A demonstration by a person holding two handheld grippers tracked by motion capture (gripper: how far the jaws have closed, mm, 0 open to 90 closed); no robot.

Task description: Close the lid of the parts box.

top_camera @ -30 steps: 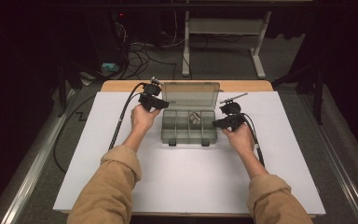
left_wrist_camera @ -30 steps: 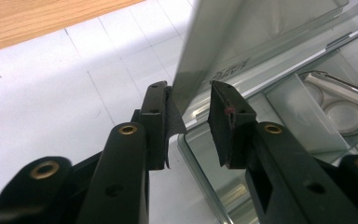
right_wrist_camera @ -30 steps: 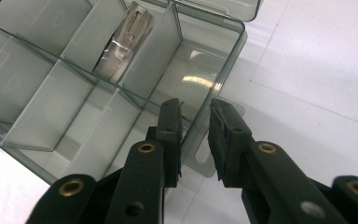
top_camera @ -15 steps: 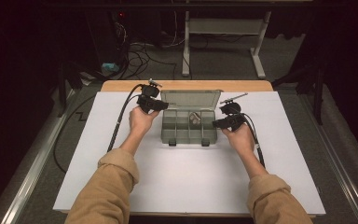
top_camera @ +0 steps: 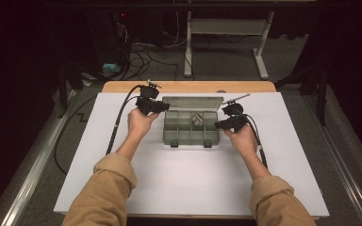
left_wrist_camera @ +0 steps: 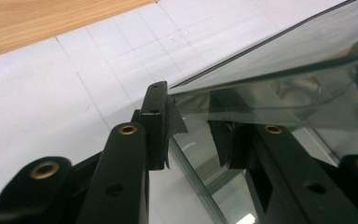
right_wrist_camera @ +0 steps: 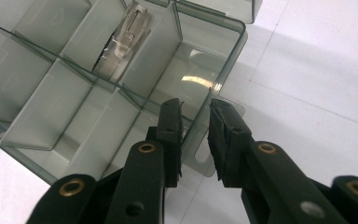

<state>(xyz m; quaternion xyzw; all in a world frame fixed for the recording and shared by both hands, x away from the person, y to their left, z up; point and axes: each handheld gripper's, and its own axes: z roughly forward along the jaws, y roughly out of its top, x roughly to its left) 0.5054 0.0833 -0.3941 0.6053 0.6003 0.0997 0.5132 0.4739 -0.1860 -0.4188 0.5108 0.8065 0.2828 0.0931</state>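
The compartment box (top_camera: 190, 128) is sitting in the middle of the white table (top_camera: 179, 183), between the hands. The left gripper view is showing what the high view cannot: the left gripper (left_wrist_camera: 193, 135) is standing apart around the clear lid (left_wrist_camera: 279, 70) edge, not pinching. The right gripper (right_wrist_camera: 196, 135) is straddling the box's side wall, also released. Compared to before, the lid is lying lower.

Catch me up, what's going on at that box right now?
A person works a clear divided box on the white table with two tongs. The left tongs straddle the edge of the raised lid, jaws apart. The right tongs straddle the box's side wall, jaws open, not clamped. One small metallic item lies in a compartment.
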